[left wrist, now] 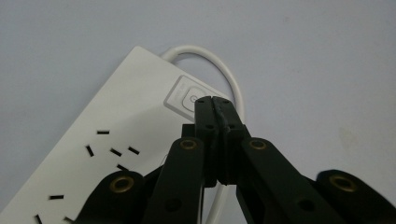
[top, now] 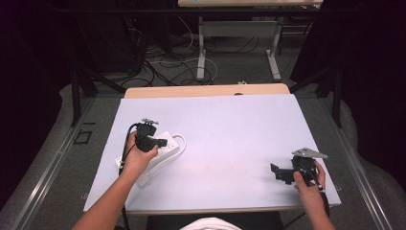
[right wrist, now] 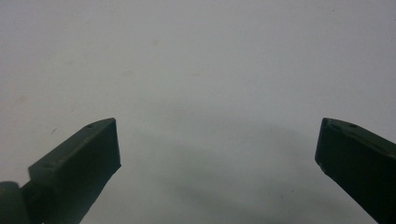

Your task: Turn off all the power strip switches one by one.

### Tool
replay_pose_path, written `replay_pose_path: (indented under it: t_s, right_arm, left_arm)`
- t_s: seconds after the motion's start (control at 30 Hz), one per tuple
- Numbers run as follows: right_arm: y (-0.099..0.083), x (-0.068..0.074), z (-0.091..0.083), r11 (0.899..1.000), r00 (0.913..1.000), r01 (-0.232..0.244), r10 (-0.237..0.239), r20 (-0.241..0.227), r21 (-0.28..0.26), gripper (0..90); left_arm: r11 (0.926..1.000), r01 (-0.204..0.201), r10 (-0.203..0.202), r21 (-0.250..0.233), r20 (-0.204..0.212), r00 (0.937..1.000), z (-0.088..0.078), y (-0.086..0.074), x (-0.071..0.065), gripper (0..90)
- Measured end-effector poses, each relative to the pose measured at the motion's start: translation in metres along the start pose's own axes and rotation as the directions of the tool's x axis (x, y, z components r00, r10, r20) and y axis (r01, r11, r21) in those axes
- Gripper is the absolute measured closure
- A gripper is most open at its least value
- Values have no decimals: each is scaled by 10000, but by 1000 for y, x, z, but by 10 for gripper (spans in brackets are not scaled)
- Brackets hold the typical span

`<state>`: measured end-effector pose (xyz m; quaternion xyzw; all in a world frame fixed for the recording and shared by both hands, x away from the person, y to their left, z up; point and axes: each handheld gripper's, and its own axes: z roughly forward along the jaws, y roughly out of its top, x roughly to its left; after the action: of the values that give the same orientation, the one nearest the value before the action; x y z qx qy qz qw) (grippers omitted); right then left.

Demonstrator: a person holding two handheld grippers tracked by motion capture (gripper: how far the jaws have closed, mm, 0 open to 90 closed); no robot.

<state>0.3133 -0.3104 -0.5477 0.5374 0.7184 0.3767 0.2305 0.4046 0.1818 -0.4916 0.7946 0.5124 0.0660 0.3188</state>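
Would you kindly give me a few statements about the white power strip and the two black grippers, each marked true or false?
1. The left gripper has its jaws shut together. True.
2. The closed tips of the left gripper sit over the square switch button of the white plastic power strip. True.
3. The right gripper is clamped on the power strip's white cable. False: its jaws stand wide apart over the bare white table sheet.
4. The power strip lies on the person's right side of the table. False: it lies on the left, under the left hand.

power strip [top: 160,152]: 1 | claws: 2 | table [top: 230,129]: 1
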Motion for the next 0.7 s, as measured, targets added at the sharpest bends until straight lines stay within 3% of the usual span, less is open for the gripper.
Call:
replay_pose_path:
  t_s: [0.2, 0.7]
  right_arm:
    - [0, 1, 0, 10000, 10000, -56, 57, 73, -78, 0]
    - [0, 1, 0, 10000, 10000, -39, 39, -16, 9, 0]
  left_arm:
    - [10000, -77, 77, 27, -30, 10000, -6, -3, 4, 900]
    - [9991, 432, -433, -45, -101, 9990, -16, -16, 17, 900]
